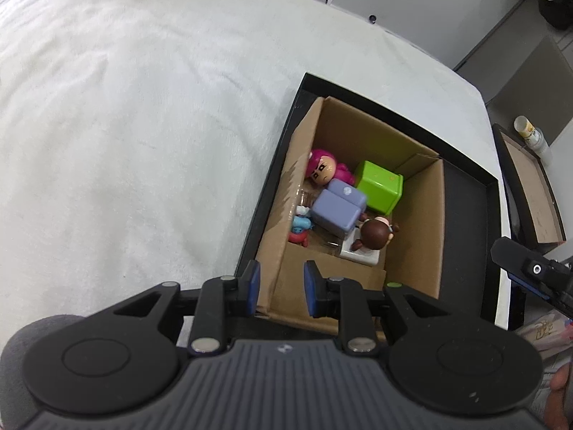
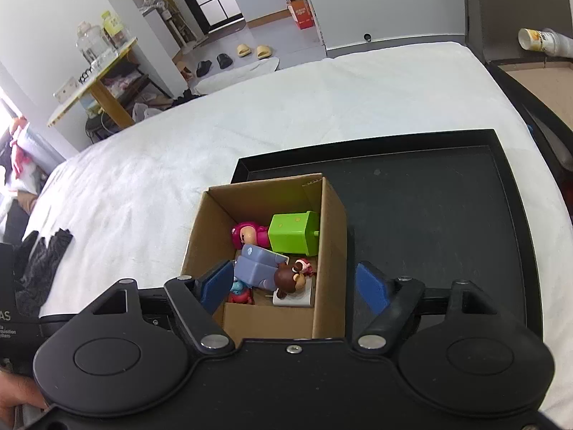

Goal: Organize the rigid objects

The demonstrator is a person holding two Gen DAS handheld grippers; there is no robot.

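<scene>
A cardboard box (image 1: 419,215) stands in a black tray (image 1: 465,193) on the white bed. Inside lie a pink-haired figurine (image 1: 324,168), a green block (image 1: 379,186), a purple block (image 1: 338,211), a brown-haired figurine (image 1: 374,234) and a small blue-red toy (image 1: 301,229). My left gripper (image 1: 281,286) is open and empty, its fingers straddling the box's near left corner. In the right wrist view the box (image 2: 331,229) holds the same toys, with the green block (image 2: 292,238) at the back. My right gripper (image 2: 293,285) is open wide and empty over the box's near end.
The white bedsheet (image 1: 143,125) spreads left of the tray. A second open box (image 1: 530,186) with a white bottle (image 1: 530,132) sits beyond the tray's right side. In the right wrist view, dark cloth (image 2: 39,265) lies on the bed at left; a table (image 2: 89,82) stands beyond.
</scene>
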